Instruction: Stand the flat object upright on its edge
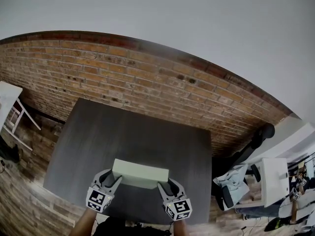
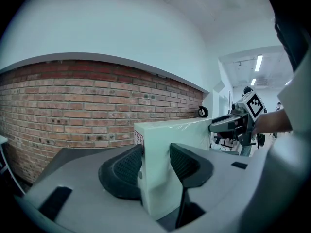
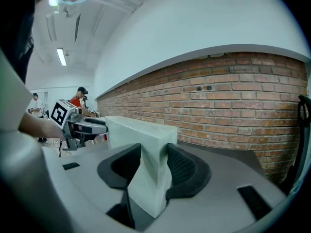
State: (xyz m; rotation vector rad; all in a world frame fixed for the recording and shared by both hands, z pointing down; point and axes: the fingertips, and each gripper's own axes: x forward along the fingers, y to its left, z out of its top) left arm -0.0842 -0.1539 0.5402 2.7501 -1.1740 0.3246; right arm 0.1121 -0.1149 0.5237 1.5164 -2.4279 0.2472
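A pale green flat box [image 1: 140, 172] hangs over the near edge of the dark grey table [image 1: 133, 132], held at both ends. My left gripper [image 1: 114, 180] is shut on its left end and my right gripper [image 1: 165, 186] on its right end. In the left gripper view the box [image 2: 167, 142] stands tall and narrow between the pads of that gripper [image 2: 155, 166], its thin side up. The right gripper view shows the box [image 3: 143, 140] the same way, pinched across its thickness by that gripper [image 3: 154, 166]. The box's lower edge is hidden, so I cannot tell whether it touches the table.
A brick wall [image 1: 147, 82] runs behind the table. A white frame [image 1: 12, 112] stands at the far left. At the right are a black chair [image 1: 251, 146] and a white table [image 1: 275, 181] with clutter. People [image 3: 80, 96] stand far off in the right gripper view.
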